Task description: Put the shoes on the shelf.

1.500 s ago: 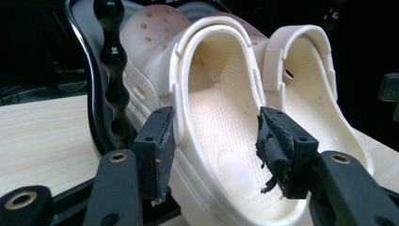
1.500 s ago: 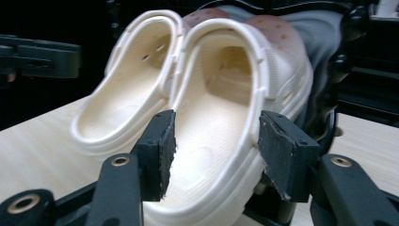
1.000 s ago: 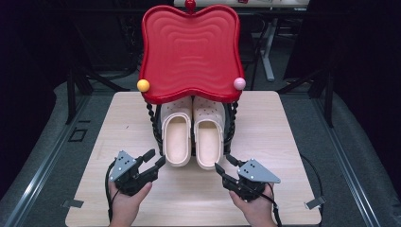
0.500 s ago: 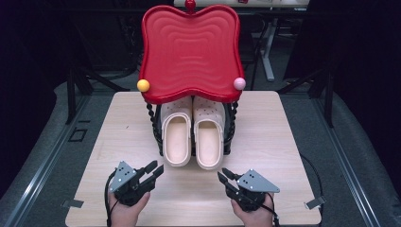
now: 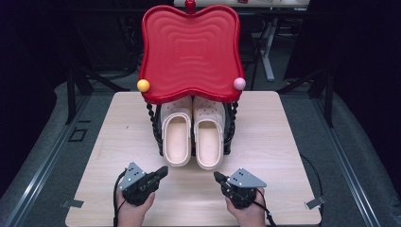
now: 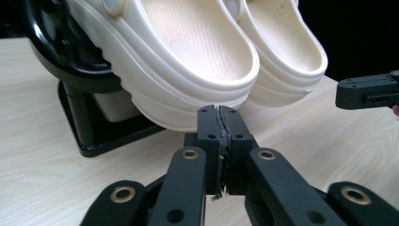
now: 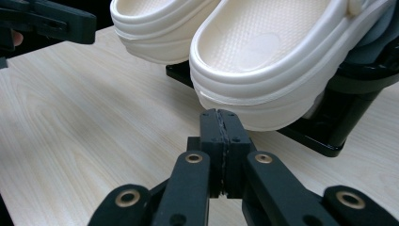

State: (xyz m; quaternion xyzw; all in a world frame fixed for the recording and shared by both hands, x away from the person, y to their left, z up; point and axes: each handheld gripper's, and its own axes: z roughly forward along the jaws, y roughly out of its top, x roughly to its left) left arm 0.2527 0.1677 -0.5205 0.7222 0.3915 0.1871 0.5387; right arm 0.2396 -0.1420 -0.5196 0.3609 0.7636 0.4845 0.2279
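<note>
Change: both grippers have drawn back toward the near table edge since a second ago, and their jaws, then spread, now sit pressed together.
Left gripper (image 5: 161,171): jaws fully closed on nothing, tips aimed at about 1 o'clock toward the left clog (image 5: 176,137); in the left gripper view the tips sit just short of that clog's heel rim, apart from it.
Right gripper (image 5: 218,177): jaws likewise closed and empty, aimed at about 11 o'clock toward the right clog (image 5: 208,140).
Clogs: a cream pair, side by side, heels toward the person, tilted on a black shoe rack (image 5: 157,135) under its red wavy top tray (image 5: 189,52), at table centre.
Meaning: judging by the pull-back, no grasp is in hand; the clogs rest untouched on the rack.
Writing: no brand, label or lettering readable on clogs, rack or light wooden table (image 5: 283,142).
</note>
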